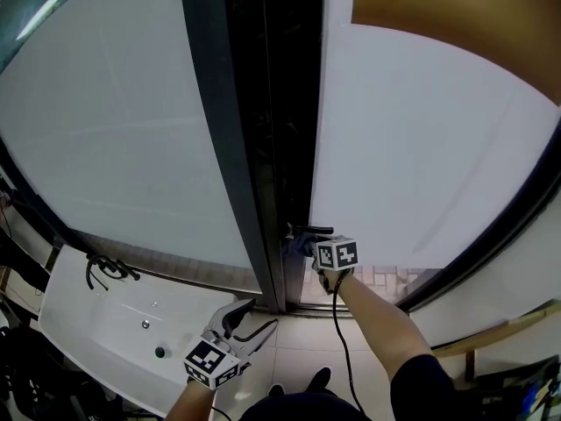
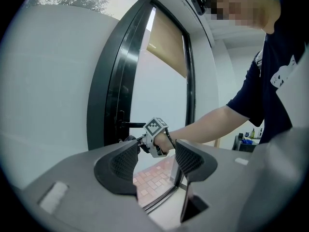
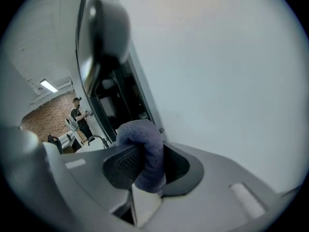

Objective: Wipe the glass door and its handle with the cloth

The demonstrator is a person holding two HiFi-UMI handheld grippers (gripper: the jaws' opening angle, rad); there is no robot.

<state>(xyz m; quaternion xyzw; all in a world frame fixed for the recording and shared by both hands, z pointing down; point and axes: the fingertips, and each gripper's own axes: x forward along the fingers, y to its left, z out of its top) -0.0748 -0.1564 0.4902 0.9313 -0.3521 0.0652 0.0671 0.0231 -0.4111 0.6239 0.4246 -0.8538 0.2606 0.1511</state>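
Right gripper [image 3: 147,162] is clamping soft, light-looking blue-grey cloth [image 3: 144,138] mid-fold; sitting by black lever handle [image 1: 314,230], edge of frosted glass door [image 1: 421,147] | left gripper [image 2: 152,161] hanging, jaws apart

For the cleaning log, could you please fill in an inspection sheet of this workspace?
Surface: glass door, pale; whether it is dirty cannot be told.
Job's things: cloth, bluish; black handle at the door's edge.
Clutter: nothing seen.
Claws: right claw shut on the cloth, close by the handle; left claw open and empty, held low.
Cables: black cable trails down from the right claw.
Surroundings: white washbasin with tap at left; brick paving seen through the door's foot.
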